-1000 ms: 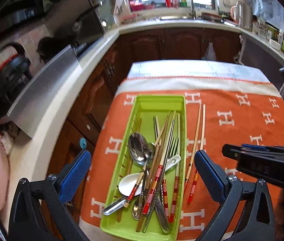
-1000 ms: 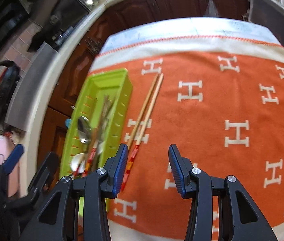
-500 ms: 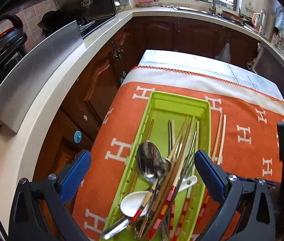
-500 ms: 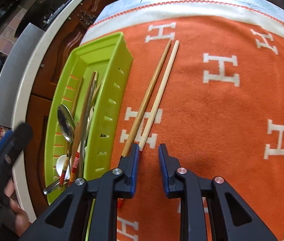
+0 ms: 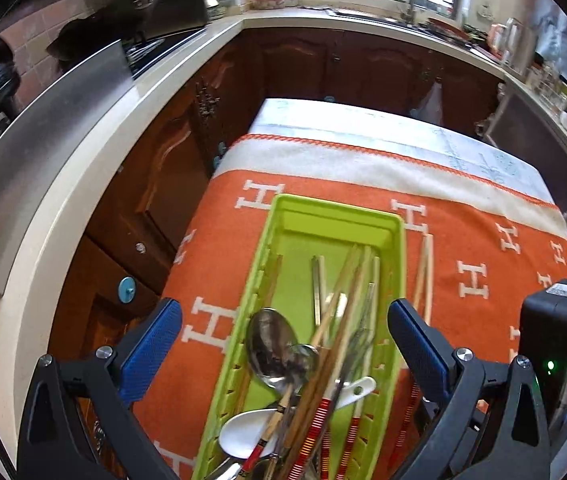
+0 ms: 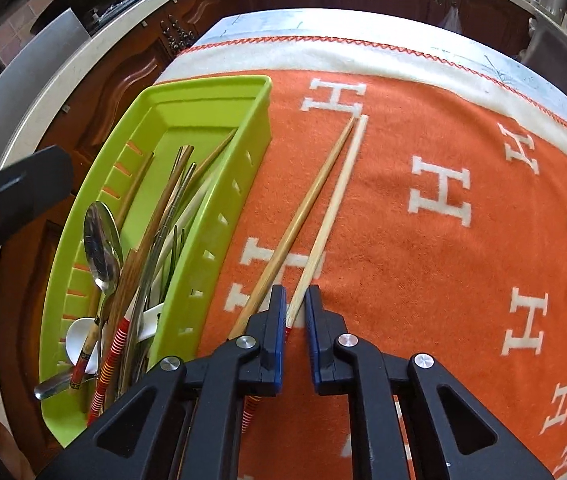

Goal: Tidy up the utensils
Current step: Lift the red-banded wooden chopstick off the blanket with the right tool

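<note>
Two chopsticks [image 6: 315, 216] lie on the orange cloth [image 6: 423, 280] just right of the green tray [image 6: 187, 264], roughly parallel to its long side, tips touching at the far end and spreading a little toward the near end. The right gripper [image 6: 294, 312] sits low over their near ends. Its jaws are nearly closed, with a narrow gap left, and the paler stick runs into that gap at its red-banded handle end. The darker stick passes just outside the left jaw. Whether the pads already pinch the pale stick cannot be told.

The sticks look like light, stiff, thin wood with smooth sides. A grip near one end will let the long free part swing or pivot, and a round shaft may roll between flat pads. Taking hold a little further toward the middle, square across the shaft, would likely steady it. The soft cloth gives under the jaws, which should help them get beneath.

The left gripper [image 5: 283, 340] hangs over the tray with its jaws wide apart and nothing between them. The tray already holds spoons [image 5: 273, 344], a fork and more chopsticks in a loose heap.
</note>
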Action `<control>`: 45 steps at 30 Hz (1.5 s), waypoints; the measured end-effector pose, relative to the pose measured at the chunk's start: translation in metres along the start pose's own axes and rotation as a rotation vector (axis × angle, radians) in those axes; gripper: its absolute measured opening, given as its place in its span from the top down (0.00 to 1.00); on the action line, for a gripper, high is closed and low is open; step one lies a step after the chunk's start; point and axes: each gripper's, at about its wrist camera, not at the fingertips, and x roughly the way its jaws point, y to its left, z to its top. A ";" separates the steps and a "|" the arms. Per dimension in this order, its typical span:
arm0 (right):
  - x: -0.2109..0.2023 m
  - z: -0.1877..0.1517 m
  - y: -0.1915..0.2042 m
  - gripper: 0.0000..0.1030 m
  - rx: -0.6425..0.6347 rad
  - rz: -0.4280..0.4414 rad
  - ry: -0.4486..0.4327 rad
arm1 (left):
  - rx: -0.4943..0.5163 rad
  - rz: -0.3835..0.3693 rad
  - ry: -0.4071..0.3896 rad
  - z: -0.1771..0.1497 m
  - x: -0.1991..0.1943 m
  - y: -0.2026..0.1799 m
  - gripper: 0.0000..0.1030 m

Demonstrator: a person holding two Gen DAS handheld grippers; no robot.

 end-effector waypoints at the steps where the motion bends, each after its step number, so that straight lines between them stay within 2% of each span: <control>1: 0.000 -0.001 -0.003 0.93 0.009 0.010 -0.004 | 0.010 -0.011 -0.006 -0.001 -0.002 -0.003 0.04; 4: -0.004 -0.006 -0.023 0.95 0.060 0.044 -0.002 | 0.064 -0.050 -0.022 -0.004 -0.008 -0.015 0.17; 6: -0.008 -0.009 -0.039 0.95 0.103 0.053 0.002 | 0.096 -0.094 -0.009 -0.007 -0.009 -0.024 0.36; 8: -0.013 -0.014 -0.054 0.95 0.138 0.067 0.003 | 0.116 -0.151 0.016 -0.011 -0.008 -0.033 0.43; 13: -0.033 -0.028 -0.091 0.95 0.204 0.083 -0.045 | 0.158 -0.263 0.043 -0.023 -0.012 -0.058 0.43; 16: -0.050 -0.043 -0.117 0.95 0.244 0.106 -0.073 | 0.199 -0.296 0.061 -0.029 -0.011 -0.077 0.43; 20: -0.064 -0.055 -0.132 0.95 0.262 0.126 -0.094 | 0.240 -0.237 0.120 -0.037 0.005 -0.100 0.43; 22: -0.064 -0.058 -0.138 0.95 0.270 0.141 -0.089 | 0.260 -0.177 0.153 -0.043 0.014 -0.111 0.44; 24: -0.065 -0.067 -0.146 0.95 0.288 0.158 -0.083 | 0.296 -0.123 0.150 -0.050 0.016 -0.123 0.44; 27: -0.060 -0.074 -0.156 0.95 0.318 0.170 -0.073 | 0.368 0.023 0.115 -0.063 0.018 -0.150 0.44; 30: -0.056 -0.081 -0.168 0.95 0.337 0.171 -0.057 | 0.408 0.106 0.111 -0.072 0.025 -0.167 0.44; 36: -0.050 -0.089 -0.182 0.95 0.350 0.175 -0.032 | 0.375 0.152 0.181 -0.075 0.048 -0.168 0.44; 40: -0.046 -0.090 -0.187 0.95 0.362 0.180 -0.017 | 0.345 0.180 0.181 -0.069 0.054 -0.163 0.39; 42: -0.045 -0.090 -0.187 0.95 0.367 0.185 -0.013 | 0.331 0.175 0.189 -0.066 0.058 -0.161 0.35; 45: -0.044 -0.090 -0.188 0.95 0.377 0.190 -0.012 | 0.302 0.148 0.221 -0.056 0.065 -0.154 0.34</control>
